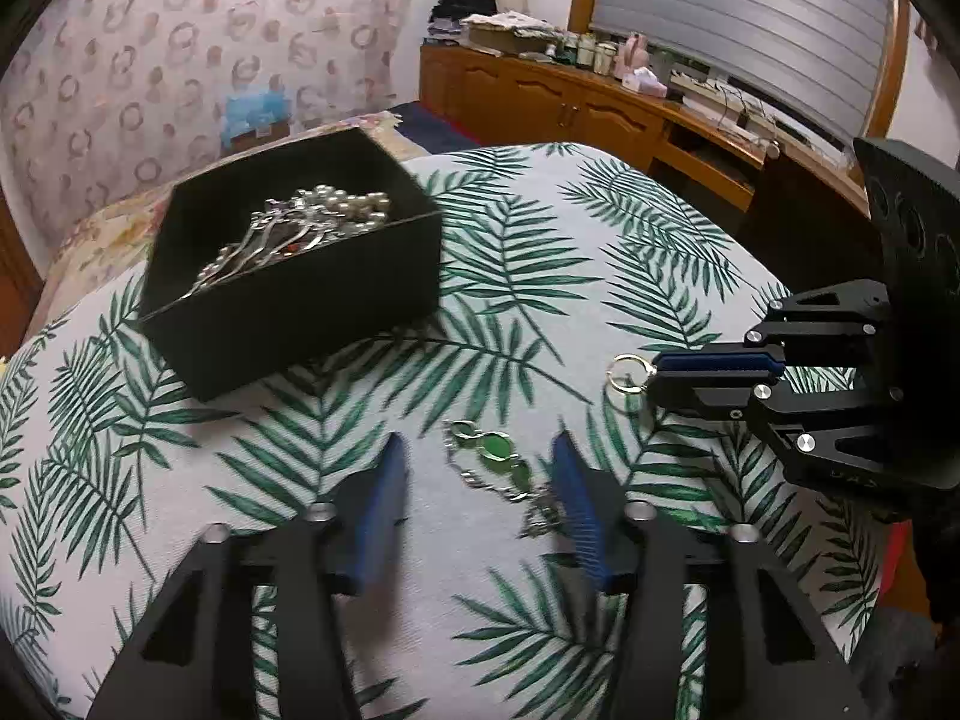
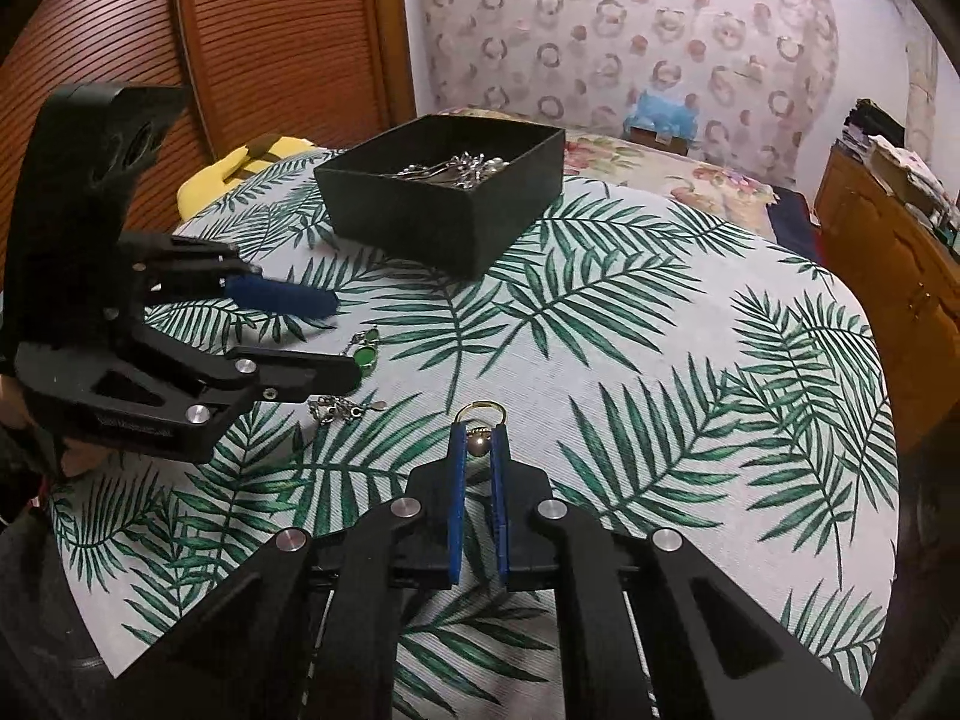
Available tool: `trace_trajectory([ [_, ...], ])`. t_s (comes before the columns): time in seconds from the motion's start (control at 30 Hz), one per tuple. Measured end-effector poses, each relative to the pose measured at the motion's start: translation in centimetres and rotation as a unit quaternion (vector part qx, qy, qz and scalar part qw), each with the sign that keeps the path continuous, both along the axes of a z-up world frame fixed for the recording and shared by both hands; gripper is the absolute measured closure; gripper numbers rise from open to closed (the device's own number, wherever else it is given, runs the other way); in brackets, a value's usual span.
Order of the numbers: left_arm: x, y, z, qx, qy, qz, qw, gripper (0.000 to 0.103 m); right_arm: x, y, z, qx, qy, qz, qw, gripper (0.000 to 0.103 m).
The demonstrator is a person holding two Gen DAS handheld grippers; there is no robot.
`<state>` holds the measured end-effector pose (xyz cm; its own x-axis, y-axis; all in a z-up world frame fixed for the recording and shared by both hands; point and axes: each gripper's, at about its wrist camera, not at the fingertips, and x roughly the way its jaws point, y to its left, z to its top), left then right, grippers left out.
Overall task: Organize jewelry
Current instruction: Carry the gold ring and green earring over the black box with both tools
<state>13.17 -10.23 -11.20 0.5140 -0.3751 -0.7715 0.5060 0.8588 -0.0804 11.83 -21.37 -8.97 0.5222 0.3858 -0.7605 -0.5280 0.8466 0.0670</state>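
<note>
Right tongs point(image 2: 478, 441) are clamped on the gold ring point(image 2: 478, 414) just above the surface point(image 2: 660, 312); left tongs point(image 1: 477, 468), half-open, straddle the green bracelet point(image 1: 495, 456) and should close squarely before lifting toward the black box point(image 1: 288, 276) at eleven o'clock.

No legible text anywhere.

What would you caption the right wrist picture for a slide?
Right gripper pinches a gold ring on the leaf-print cloth; black jewelry box waits beyond.
</note>
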Motion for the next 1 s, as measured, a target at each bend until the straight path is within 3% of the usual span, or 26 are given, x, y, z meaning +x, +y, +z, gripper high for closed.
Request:
trace_trajectory([
  [0.1, 0.0, -1.0, -0.3, 0.016, 0.000, -0.001, 0.9999, 0.072, -0.2, -0.4, 0.0, 0.004, -0.003, -0.002, 1.000, 0.094],
  [0.23, 0.0, -1.3, -0.4, 0.035, -0.005, 0.007, 0.9994, 0.072, -0.3, -0.8, 0.1, 0.010, -0.006, -0.004, 1.000, 0.094],
  [0.4, -0.3, -1.0, -0.5, 0.054, -0.017, 0.016, 0.9983, 0.080, -0.3, -0.9, 0.2, 0.015, -0.009, -0.003, 1.000, 0.094],
  [0.53, -0.2, -0.1, -0.4, 0.061, -0.020, 0.026, 0.9976, 0.095, -0.4, -0.7, 0.3, 0.016, -0.010, 0.000, 1.000, 0.094],
  [1.0, -0.3, 2.1, 1.3, 0.012, -0.029, 0.033, 0.9990, 0.098, -0.1, 0.1, 0.5, 0.013, -0.010, 0.005, 1.000, 0.094],
])
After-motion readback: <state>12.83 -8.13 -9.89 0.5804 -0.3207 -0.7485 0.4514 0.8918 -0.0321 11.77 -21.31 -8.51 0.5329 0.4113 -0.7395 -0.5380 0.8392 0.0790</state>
